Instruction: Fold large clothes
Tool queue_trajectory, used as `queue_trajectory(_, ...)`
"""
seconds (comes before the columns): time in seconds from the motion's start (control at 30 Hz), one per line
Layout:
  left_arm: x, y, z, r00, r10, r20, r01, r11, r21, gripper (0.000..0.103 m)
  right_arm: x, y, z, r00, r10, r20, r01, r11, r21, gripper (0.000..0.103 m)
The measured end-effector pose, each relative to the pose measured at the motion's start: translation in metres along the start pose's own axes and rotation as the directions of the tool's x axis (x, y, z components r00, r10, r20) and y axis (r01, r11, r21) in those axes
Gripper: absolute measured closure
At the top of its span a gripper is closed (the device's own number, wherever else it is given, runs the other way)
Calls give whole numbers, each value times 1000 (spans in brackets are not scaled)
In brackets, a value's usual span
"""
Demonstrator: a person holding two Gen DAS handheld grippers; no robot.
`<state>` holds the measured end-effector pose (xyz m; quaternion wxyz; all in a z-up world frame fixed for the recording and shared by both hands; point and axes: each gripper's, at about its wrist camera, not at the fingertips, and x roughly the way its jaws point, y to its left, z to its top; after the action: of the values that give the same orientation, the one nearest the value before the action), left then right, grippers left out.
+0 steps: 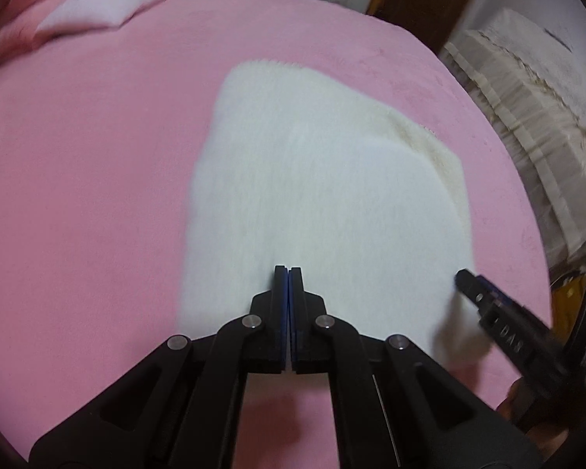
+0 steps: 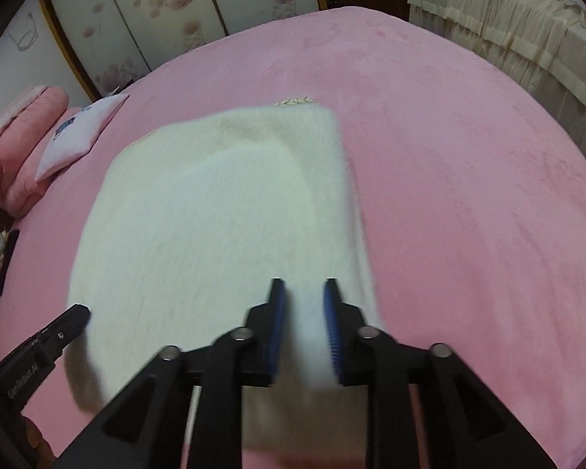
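Note:
A white fluffy garment (image 1: 312,176) lies folded into a rough rectangle on the pink bed (image 1: 97,156). In the left wrist view my left gripper (image 1: 288,271) hangs over its near edge with the jaws closed together and no fabric visible between them. My right gripper (image 1: 465,277) reaches in from the right, at the garment's right near corner. In the right wrist view the garment (image 2: 215,215) fills the middle, and my right gripper (image 2: 304,285) stands open over its near right edge, the white fabric showing in the gap without being pinched. The left gripper (image 2: 82,312) pokes in at the lower left.
A white pillow (image 2: 78,133) and a pink rolled quilt (image 2: 19,148) lie at the bed's far left. Cream-draped furniture (image 2: 508,27) stands beyond the right edge of the bed (image 2: 468,195), and flowered wardrobe doors (image 2: 136,19) stand behind.

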<state>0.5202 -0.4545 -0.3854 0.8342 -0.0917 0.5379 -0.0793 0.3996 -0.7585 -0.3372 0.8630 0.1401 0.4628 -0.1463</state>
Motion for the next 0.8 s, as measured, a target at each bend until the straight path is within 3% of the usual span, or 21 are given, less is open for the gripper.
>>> queue_trajectory(0.07, -16, -1, -11, 1000, 18, -18, -19, 1000, -19, 102, -9, 10, -10, 999, 10, -48, -11, 1000, -23, 51)
queue_trajectory(0.1, -23, -3, -14, 999, 36, -33, -36, 999, -17, 102, -15, 16, -16, 995, 23, -94, -25, 999, -28, 31)
queue_trajectory(0.13, -28, -7, -18, 995, 73, -65, -74, 997, -12, 102, -19, 21, -19, 990, 29, -135, -33, 999, -30, 22)
queue_trajectory(0.23, -35, -11, -23, 970, 168, -176, -172, 985, -9, 99, -50, 35, -41, 981, 16, -193, -31, 997, -75, 21)
queue_trajectory(0.33, -49, -13, -31, 953, 218, -210, -222, 975, 2, 96, -72, 43, -54, 959, 41, -282, -65, 995, -77, 15)
queue_trajectory(0.37, -54, -16, -32, 948, 236, -214, -239, 971, 14, 84, -77, 44, -59, 945, 57, -321, -82, 995, -65, 15)
queue_trajectory(0.4, -58, -19, -31, 944, 251, -215, -252, 967, 25, 62, -82, 44, -63, 934, 70, -350, -94, 994, -53, 15)
queue_trajectory(0.47, -69, -24, -31, 946, 248, -209, -245, 969, 40, 41, -82, 47, -53, 920, 82, -384, -104, 994, -37, 15)
queue_trajectory(0.6, -95, -30, -33, 957, 219, -192, -216, 976, 37, 41, -97, 42, -51, 916, 81, -392, -103, 994, -38, 14)
queue_trajectory(0.63, -101, -30, -31, 958, 214, -192, -210, 977, 38, 41, -82, 39, -37, 915, 84, -393, -109, 993, -40, 14)
queue_trajectory(0.8, -125, -37, -26, 959, 212, -188, -205, 977, 56, 28, -106, 33, -19, 931, 84, -355, -116, 991, -68, 11)
